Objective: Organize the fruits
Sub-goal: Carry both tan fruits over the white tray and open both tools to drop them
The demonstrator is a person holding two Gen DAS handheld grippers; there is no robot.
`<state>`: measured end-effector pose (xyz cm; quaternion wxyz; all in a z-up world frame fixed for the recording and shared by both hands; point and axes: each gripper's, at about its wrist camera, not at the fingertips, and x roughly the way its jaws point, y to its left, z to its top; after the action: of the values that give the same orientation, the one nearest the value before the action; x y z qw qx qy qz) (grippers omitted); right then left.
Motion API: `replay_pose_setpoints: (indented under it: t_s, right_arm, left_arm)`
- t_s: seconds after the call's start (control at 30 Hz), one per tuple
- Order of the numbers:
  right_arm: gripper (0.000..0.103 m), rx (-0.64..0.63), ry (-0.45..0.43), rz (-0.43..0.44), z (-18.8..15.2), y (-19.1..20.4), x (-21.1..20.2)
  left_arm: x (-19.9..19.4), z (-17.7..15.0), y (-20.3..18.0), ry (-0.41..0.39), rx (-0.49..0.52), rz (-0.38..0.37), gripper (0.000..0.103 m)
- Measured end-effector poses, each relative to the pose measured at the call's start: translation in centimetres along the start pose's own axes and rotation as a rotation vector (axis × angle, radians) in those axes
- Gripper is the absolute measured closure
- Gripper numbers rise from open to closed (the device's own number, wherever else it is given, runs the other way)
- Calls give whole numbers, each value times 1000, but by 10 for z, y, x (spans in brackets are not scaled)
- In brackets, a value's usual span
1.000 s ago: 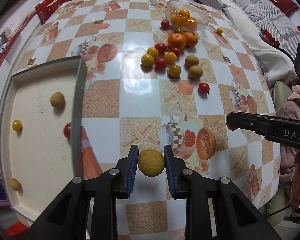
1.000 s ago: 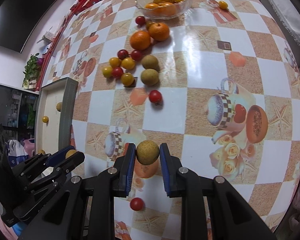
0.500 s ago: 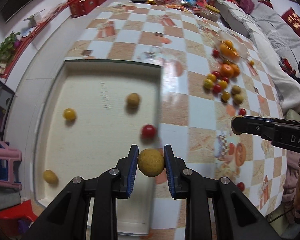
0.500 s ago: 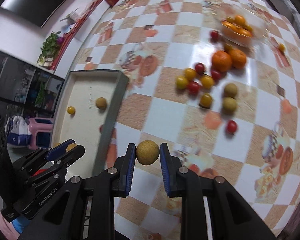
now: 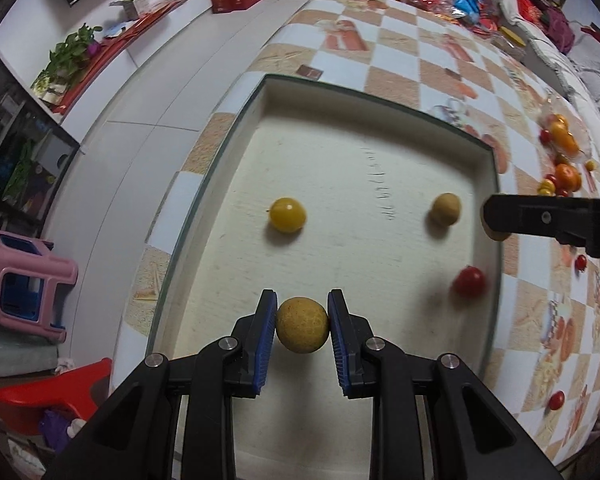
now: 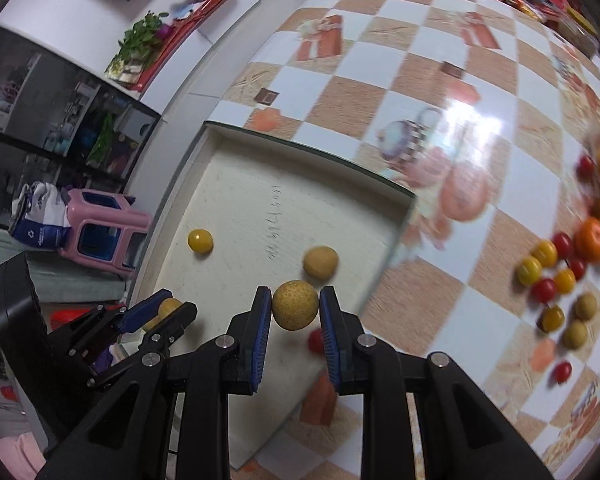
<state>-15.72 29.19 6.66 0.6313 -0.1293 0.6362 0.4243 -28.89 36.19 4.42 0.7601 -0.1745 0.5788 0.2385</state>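
The left gripper (image 5: 302, 324), black-armed with ribbed blue pads, is clenched on a round, dull yellow-brown longan (image 5: 302, 325) with a rough, speckled skin; the fruit sits squarely between the 2 pads, over the near part of a shallow rectangular tray (image 5: 236, 136) with a pale matte floor and a thin glassy green-edged rim. On that floor lie a smooth yellow cherry tomato (image 5: 287, 215), a second tan longan (image 5: 446, 209) and a glossy red cherry tomato (image 5: 468, 281), all well apart. The right gripper (image 6: 295, 312), of the same build, grips another rough-skinned longan (image 6: 295, 305) between its pads, above the tray's right part near the rim. The tray rests on a table (image 6: 420, 40) covered in shiny checked oilcloth, where a loose cluster of red and yellow cherry tomatoes, longans and oranges (image 6: 556, 276) lies far to the right. 1 second ago both grippers hung over the bare oilcloth with the tray off to the left; now the tray fills the middle of both views and the fruit cluster has slid toward the right edge, while both grips look unchanged.
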Motion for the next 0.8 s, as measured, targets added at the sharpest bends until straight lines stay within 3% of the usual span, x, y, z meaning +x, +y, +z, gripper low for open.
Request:
replay_pose_setpoints:
  t_s: [0.3, 0.53, 0.57, 0.6, 0.67, 0.73, 0.8]
  right_arm:
    - [76, -92, 46, -52, 34, 30, 45]
    - [75, -124, 98, -88, 39, 34, 65]
    - [75, -126, 97, -93, 39, 34, 66]
    - [75, -125, 100, -97, 41, 35, 68]
    - [73, -120, 106, -92, 42, 34, 70]
    - [62, -128, 106, -87, 43, 35, 70]
    - [20, -134, 108, -103, 45, 37, 71]
  left_arm:
    - [17, -1, 6, 11, 15, 40, 75]
    - [20, -5, 7, 17, 24, 39, 74]
    - [20, -5, 8, 16, 23, 40, 66]
    - [20, -5, 8, 13, 22, 41, 43]
    - [16, -7, 9, -15, 20, 66, 27]
    - [17, -8, 10, -15, 27, 64, 27]
    - [18, -9, 10, -3, 34, 69, 27]
